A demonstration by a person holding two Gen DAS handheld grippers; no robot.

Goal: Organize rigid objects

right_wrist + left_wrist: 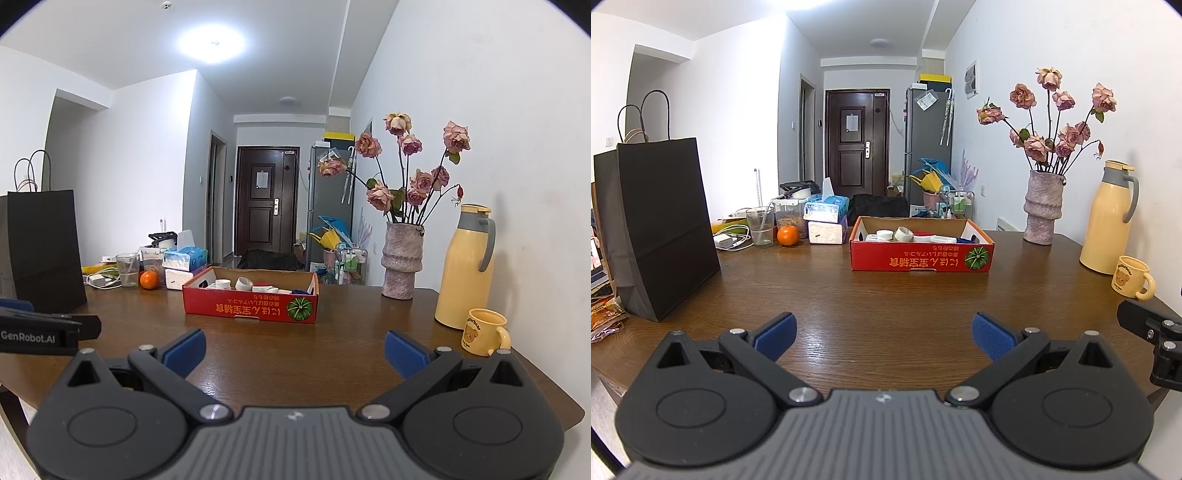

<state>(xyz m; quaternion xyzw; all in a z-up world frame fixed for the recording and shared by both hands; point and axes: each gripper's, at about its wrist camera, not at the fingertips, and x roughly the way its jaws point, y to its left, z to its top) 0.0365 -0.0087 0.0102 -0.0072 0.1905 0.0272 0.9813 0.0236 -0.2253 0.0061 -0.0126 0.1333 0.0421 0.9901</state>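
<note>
A red cardboard box (919,256) (251,308) sits mid-table. It holds several small items: white jars, a tape roll (903,233), a red lid. My left gripper (884,334) is open and empty, held over the near table well short of the box. My right gripper (294,350) is open and empty too, near the table's front, to the right of the left one. The right gripper's body shows at the left wrist view's right edge (1152,325); the left gripper's body shows at the right wrist view's left edge (44,332).
A black paper bag (661,225) stands at the left. Behind it are a glass (760,225), an orange (787,235) and tissue packs (827,218). At the right stand a vase of dried roses (1043,206), a yellow thermos (1106,221) and a yellow bear mug (1132,277).
</note>
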